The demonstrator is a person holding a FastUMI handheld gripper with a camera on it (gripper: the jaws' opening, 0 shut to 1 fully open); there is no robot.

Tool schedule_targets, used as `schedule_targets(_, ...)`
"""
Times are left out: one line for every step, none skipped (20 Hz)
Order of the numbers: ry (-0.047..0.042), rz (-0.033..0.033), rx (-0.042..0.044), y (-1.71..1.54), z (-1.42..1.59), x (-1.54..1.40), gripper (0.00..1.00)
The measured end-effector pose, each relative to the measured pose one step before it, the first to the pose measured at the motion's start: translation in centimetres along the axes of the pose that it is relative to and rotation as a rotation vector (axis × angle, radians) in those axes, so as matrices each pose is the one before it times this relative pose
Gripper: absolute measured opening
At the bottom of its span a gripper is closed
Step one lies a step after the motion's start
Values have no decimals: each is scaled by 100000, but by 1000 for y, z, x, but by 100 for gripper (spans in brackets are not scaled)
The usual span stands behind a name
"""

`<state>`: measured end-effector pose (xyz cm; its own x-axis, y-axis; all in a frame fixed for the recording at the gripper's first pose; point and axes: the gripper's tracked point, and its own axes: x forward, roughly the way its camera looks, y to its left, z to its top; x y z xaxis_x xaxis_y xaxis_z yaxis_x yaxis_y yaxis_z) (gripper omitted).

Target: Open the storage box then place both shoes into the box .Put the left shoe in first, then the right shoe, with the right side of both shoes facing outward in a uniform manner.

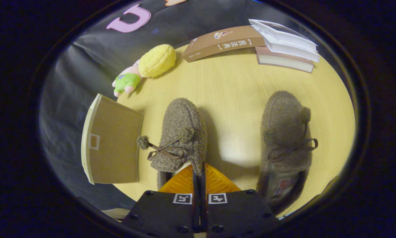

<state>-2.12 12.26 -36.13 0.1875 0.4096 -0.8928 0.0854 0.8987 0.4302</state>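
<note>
Two brown fuzzy shoes with bow laces lie on the round wooden table, toes pointing away from me. My gripper is shut on the right rim of the left-hand shoe, at its opening, and both fingers press the fuzzy wall between them. It casts a broad shadow to its right. The other shoe lies to the right, apart from the fingers, with its insole showing. The storage box, brown with a cream edge and a small pale label, stands left of the held shoe at the table's rim. I cannot tell whether it is open.
Beyond the shoes, a brown book and a stack of books lie at the table's far side. A yellow plush and a small pink and green plush lie at the far left edge. Black cloth hangs around the table.
</note>
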Motion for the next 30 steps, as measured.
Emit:
schedule_targets(-341, 2531, 2853, 963, 118, -413, 4)
schedule_targets(-7, 2937, 2600, 1138, 129, -385, 4)
schedule_targets(-325, 2760, 2312, 1246, 153, -346, 4)
schedule_targets(-368, 2616, 1895, 1260, 214, -356, 4)
schedule_targets(-129, 2433, 681, 1323, 83, -439, 4)
schedule_targets(-398, 1592, -139, 1250, 230, -329, 4)
schedule_targets(-115, 841, -1131, 1073, 159, -324, 4)
schedule_targets(-406, 470, -1488, 1043, 328, -180, 4)
schedule_targets(-582, 527, -1215, 1028, 294, -168, 4)
schedule_targets(-605, 934, -813, 1182, 340, -253, 4)
schedule_targets(-545, 1459, -350, 1279, 261, -251, 4)
schedule_targets(38, 1691, 14, 1300, 277, -207, 4)
schedule_targets(-520, 1631, 564, 1360, 356, -196, 4)
schedule_targets(-643, 1633, -457, 1351, 353, -209, 4)
schedule_targets(-810, 1347, -921, 1258, 397, -6, 4)
schedule_targets(-669, 1036, -1239, 1184, 299, -52, 4)
schedule_targets(-406, 1061, -1405, 1300, 150, 83, 4)
schedule_targets(50, 1105, -1146, 1134, 86, 257, 4)
schedule_targets(511, 1162, -983, 1207, -53, 311, 4)
schedule_targets(209, 1167, -1310, 1178, 5, 379, 4)
schedule_targets(329, 793, -1370, 1175, -90, 472, 4)
schedule_targets(283, 594, -973, 1051, -122, 554, 4)
schedule_targets(410, 590, -464, 979, -160, 664, 4)
schedule_targets(729, 319, 187, 782, -133, 679, 4)
schedule_targets(330, 57, 550, 732, -124, 807, 4)
schedule_targets(81, -355, -22, 535, -24, 865, 4)
schedule_targets(70, -724, -337, 630, -213, 643, 4)
schedule_targets(37, -903, -595, 467, -164, 666, 4)
schedule_targets(224, -897, -646, 358, -203, 741, 4)
schedule_targets(283, -975, -551, 263, -144, 786, 4)
